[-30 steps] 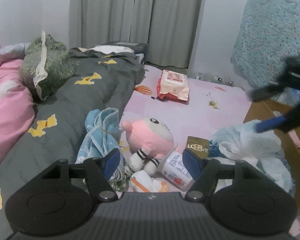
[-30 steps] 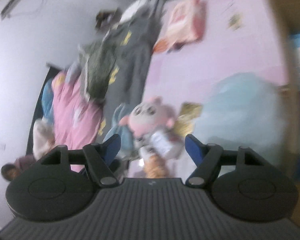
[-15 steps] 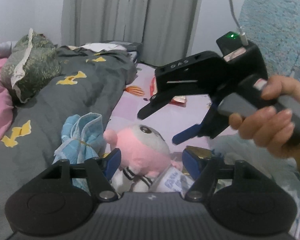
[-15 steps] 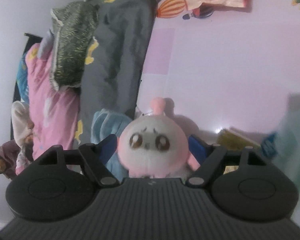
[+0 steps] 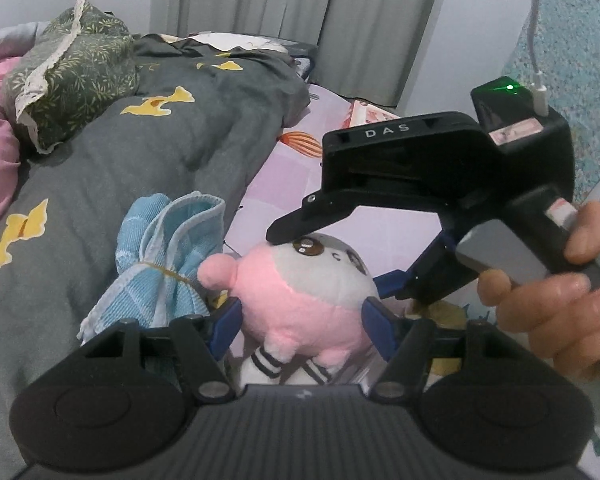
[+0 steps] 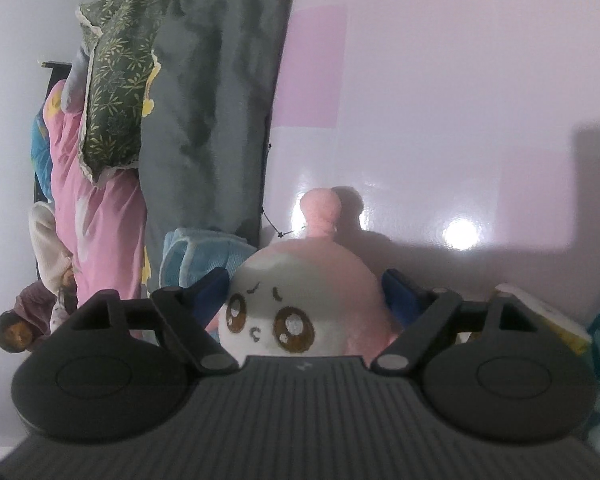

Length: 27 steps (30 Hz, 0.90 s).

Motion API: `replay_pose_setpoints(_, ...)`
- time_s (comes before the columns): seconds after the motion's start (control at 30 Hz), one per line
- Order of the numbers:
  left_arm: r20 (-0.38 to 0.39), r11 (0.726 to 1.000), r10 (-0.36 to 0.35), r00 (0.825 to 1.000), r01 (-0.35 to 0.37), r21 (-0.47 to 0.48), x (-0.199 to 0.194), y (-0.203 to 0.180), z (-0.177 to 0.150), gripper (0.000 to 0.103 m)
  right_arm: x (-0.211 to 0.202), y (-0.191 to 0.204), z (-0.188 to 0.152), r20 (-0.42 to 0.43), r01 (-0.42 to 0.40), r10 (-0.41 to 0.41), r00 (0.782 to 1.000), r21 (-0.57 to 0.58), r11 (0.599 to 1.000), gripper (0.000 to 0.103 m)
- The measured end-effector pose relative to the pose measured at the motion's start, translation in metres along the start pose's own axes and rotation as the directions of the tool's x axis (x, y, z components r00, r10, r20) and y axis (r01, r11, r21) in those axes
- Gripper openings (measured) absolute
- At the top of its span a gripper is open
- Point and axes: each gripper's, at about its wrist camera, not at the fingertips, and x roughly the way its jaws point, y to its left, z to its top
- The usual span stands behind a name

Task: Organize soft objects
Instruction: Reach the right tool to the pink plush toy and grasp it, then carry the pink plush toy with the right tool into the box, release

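- Pink and white plush toy (image 5: pixel 300 300) sits on the glossy lilac mat (image 6: pixel 440 120), with open mat beyond it and to its right.
- To its left, you have the folded blue towel (image 5: pixel 168 256) touching its side, and behind that the edge of the grey blanket (image 5: pixel 140 160) with the green pillow (image 5: pixel 68 76) further back.
- Your left gripper (image 5: pixel 300 320) has its jaws spread around the plush's lower body; they have just been closing, and the blue pads look to be at its sides, though I cannot tell if they press.
- Your right gripper (image 6: pixel 306 292) straddles the head with jaws wide, just been opening; its upper finger (image 5: pixel 296 228) rests at the toy's forehead.
- Count: one plush, one towel, one pillow, two grippers.
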Motion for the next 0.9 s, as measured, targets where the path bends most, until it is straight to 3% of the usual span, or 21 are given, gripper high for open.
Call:
replay_pose_setpoints(0.17, 0.023, 1.0, -0.001, 1.0, 0.0, 0.015, -0.009, -0.007, 0.006, 0.067, -0.017, 0.006, -0.007, 0.043, 0.004, -0.003, 0.999, -0.027, 1.0, 0.08)
replay_pose_setpoints(0.37, 0.107, 0.997, -0.013, 0.994, 0.005, 0.071, -0.043, -0.026, 0.019, 0.067, -0.058, 0.031, -0.02, 0.141, -0.016, 0.032, 0.989, -0.107, 0.994, 0.08)
replay_pose_setpoints(0.63, 0.22, 0.982, -0.09, 0.971, 0.049, 0.182, -0.099, -0.074, 0.029, 0.067, -0.15, 0.056, -0.055, 0.304, -0.014, 0.077, 0.95, -0.203, 0.979, 0.08)
replay_pose_setpoints(0.9, 0.235, 0.943, -0.213, 0.948, 0.137, 0.303, -0.132, -0.151, 0.017, 0.069, -0.247, 0.024, -0.11, 0.429, -0.007, 0.077, 0.9, -0.162, 0.987, 0.08)
